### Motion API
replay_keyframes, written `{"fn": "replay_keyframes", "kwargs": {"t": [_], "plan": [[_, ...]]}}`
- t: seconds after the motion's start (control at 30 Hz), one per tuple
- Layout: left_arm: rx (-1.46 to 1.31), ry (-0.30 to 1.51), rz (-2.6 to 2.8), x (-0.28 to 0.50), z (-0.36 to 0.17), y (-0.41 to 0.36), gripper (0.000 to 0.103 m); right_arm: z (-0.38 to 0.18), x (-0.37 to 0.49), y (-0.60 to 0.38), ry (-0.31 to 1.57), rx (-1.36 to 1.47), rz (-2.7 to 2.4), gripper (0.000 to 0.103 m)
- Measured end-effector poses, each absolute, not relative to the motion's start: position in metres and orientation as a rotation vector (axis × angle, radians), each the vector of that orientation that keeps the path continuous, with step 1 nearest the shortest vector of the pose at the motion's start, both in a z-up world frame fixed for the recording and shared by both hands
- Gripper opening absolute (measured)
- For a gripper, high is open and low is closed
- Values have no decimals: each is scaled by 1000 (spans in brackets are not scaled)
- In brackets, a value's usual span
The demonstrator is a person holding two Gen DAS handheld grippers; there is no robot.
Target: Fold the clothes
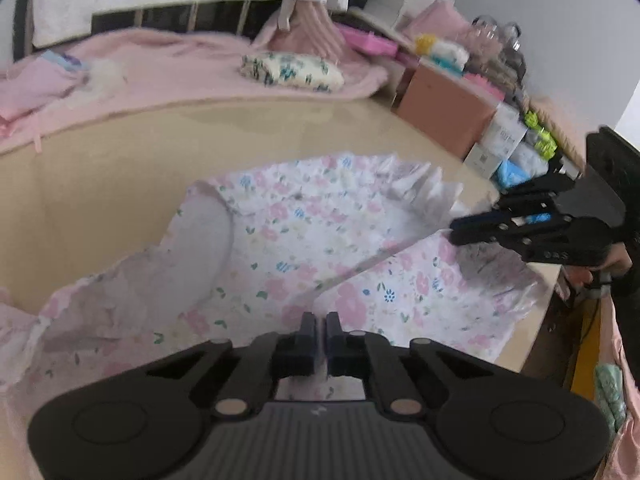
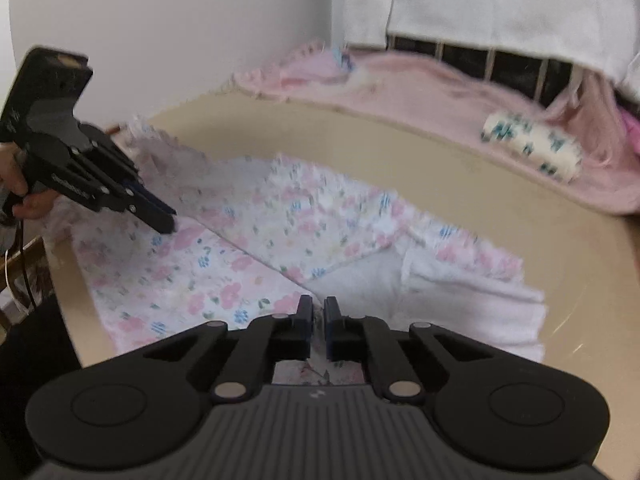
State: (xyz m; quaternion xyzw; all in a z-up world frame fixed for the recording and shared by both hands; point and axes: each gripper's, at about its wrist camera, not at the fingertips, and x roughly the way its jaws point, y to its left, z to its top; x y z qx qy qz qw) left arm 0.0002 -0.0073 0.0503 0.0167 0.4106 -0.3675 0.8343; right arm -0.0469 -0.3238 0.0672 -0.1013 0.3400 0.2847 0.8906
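A white garment with pink and blue flowers [image 1: 304, 248] lies spread on the beige table [image 1: 120, 168], partly folded over so its plain white inner side shows. My left gripper [image 1: 321, 320] is shut on an edge of this floral garment; it also shows in the right wrist view [image 2: 168, 220]. My right gripper [image 2: 318, 304] is shut on another edge of the floral garment [image 2: 248, 240], and appears in the left wrist view [image 1: 456, 232] at the right. A taut fold line runs between the two grippers.
A folded cream cloth with green-blue print [image 1: 292, 70] lies on a pink blanket [image 1: 180, 68] beyond the table. Boxes and packets [image 1: 452, 112] stand along the right side. A pink cloth pile [image 1: 36, 88] lies at far left. A white wall [image 2: 160, 32] is behind.
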Motion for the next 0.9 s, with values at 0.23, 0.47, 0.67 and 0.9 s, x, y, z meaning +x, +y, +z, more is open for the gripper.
{"fn": "replay_keyframes", "kwargs": {"t": [0.23,0.47,0.67,0.9], "plan": [[8,802,-965,-97,89,23,9,97,-156,-328,704,-294,724,8],[-101,738,-914,-109,89,45,59,90,-196,-342,667,-197,818,41],[-153,777,-646,-60,63,33,64,70,-120,-325,659,-30,488,41],[-181,817,-360,-69,45,66,64,37,-67,-281,742,-131,358,40]]}}
